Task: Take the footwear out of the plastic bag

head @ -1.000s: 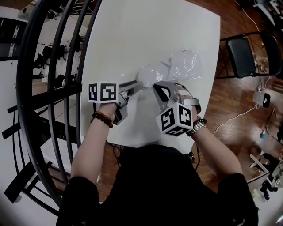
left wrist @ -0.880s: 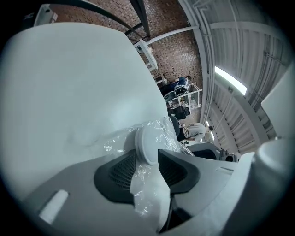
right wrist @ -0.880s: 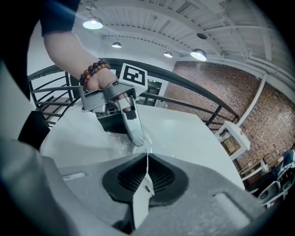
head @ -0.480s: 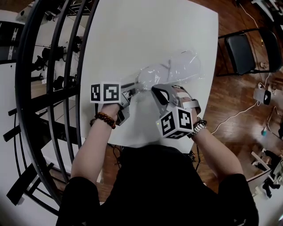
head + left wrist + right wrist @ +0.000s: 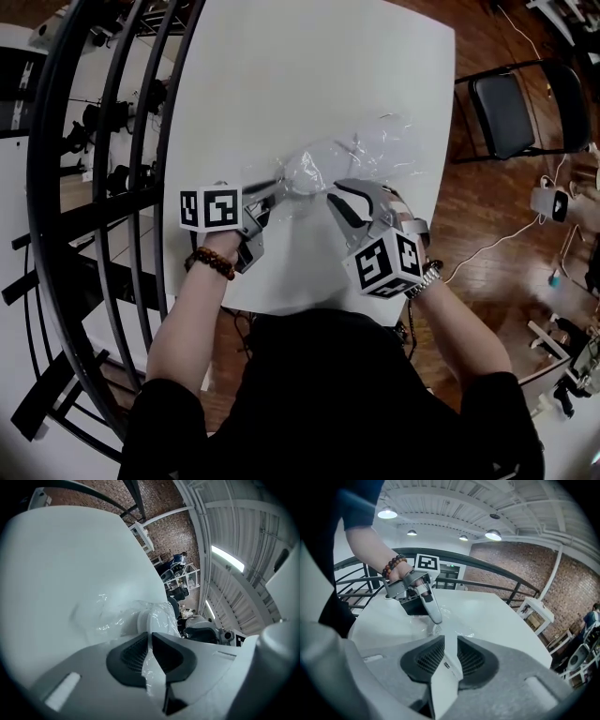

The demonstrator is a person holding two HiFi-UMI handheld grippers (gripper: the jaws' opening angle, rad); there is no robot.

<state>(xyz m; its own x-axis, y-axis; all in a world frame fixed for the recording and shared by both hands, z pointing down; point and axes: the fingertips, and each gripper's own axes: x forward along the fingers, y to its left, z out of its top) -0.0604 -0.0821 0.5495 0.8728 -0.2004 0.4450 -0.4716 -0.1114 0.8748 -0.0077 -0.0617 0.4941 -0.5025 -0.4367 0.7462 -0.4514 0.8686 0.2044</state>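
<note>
A clear plastic bag [image 5: 370,145] lies crumpled on the white table [image 5: 281,66], with white footwear [image 5: 151,618] showing through it. My left gripper [image 5: 278,185] is at the bag's near left end. Its jaws [image 5: 149,641] are closing, and the pads pinch a fold of the film [image 5: 152,667]. My right gripper [image 5: 349,190] is at the bag's near right end. Its jaws [image 5: 450,646] are opening, the pads stand a little apart, and a flat white piece [image 5: 445,679], which looks like the footwear, still lies between them. The left gripper [image 5: 432,612] also shows ahead in the right gripper view.
A black curved railing [image 5: 103,187] runs along the table's left side. A black chair [image 5: 506,112] stands on the wooden floor to the right, with cables and small devices [image 5: 553,202] near it. The table's near edge [image 5: 281,305] is just in front of the person.
The left gripper's jaws have come together on the bag's film. The right gripper has shifted slightly to the right and toward the person.
</note>
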